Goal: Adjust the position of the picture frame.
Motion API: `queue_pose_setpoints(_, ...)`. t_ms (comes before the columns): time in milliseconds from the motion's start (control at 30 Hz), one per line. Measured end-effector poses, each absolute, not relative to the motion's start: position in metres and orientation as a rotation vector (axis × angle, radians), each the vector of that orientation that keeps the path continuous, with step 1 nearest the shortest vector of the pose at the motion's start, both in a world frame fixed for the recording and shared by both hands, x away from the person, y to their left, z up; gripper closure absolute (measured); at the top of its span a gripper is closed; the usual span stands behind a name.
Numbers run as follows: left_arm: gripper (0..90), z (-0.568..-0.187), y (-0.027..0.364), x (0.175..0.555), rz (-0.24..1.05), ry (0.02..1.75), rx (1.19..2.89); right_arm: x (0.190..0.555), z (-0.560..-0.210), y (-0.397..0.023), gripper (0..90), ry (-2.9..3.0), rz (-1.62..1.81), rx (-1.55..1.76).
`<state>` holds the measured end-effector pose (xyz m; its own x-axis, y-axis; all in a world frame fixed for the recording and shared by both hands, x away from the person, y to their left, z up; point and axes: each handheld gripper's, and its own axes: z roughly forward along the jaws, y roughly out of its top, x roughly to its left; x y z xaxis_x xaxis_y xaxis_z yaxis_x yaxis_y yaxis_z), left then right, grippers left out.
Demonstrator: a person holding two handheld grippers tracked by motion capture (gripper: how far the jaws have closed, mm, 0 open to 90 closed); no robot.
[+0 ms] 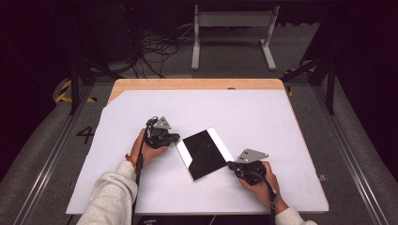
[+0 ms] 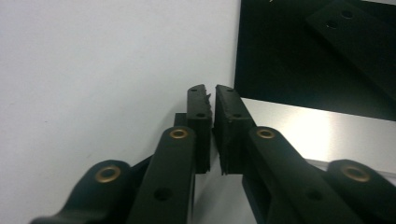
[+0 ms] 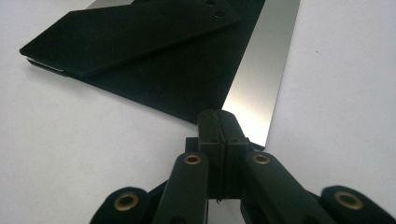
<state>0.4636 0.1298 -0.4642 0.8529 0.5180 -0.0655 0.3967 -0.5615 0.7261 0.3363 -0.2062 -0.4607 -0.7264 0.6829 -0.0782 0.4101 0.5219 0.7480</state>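
Observation:
A flat rectangular panel, glossy black with a silver strip along two opposite sides, lies askew on the white sheet. My left gripper rests at its left edge, jaws shut with nothing between them. In the left gripper view its tips hover over the silver strip beside the black face. My right gripper sits at the panel's near right corner, shut and empty; its tips meet the end of the silver strip. A dark bar shape with two holes shows on the black face; whether it is a reflection I cannot tell.
The white sheet covers a wooden table whose bare edge shows at the back. Behind the table stand a white metal frame and a tangle of cables on the floor. Floor rails run along both sides.

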Motion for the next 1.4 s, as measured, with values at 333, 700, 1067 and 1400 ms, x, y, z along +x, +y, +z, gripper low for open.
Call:
queue_pose_setpoints(333, 89.9, -0.464, 0.132, 0.457, 0.104, 0.653, 2.24, 0.34, -0.461, -0.211, 90.0, 2.399, 1.039, 0.9)
queue_pose_setpoints(700, 89.9, -0.462, 0.132, 0.432, 0.111, 0.604, 2.276, 0.353, -0.46, -0.217, 90.0, 2.373, 1.019, 0.938)
queue_pose_setpoints(1067, 90.0, -0.463, 0.133, 0.418, 0.097, 0.596, 2.278, 0.366, -0.459, -0.218, 90.0, 2.366, 1.002, 0.954)
queue_pose_setpoints(1400, 89.9, -0.463, 0.132, 0.408, 0.066, 0.57, 2.282, 0.386, -0.459, -0.216, 90.0, 2.325, 1.0, 1.004)
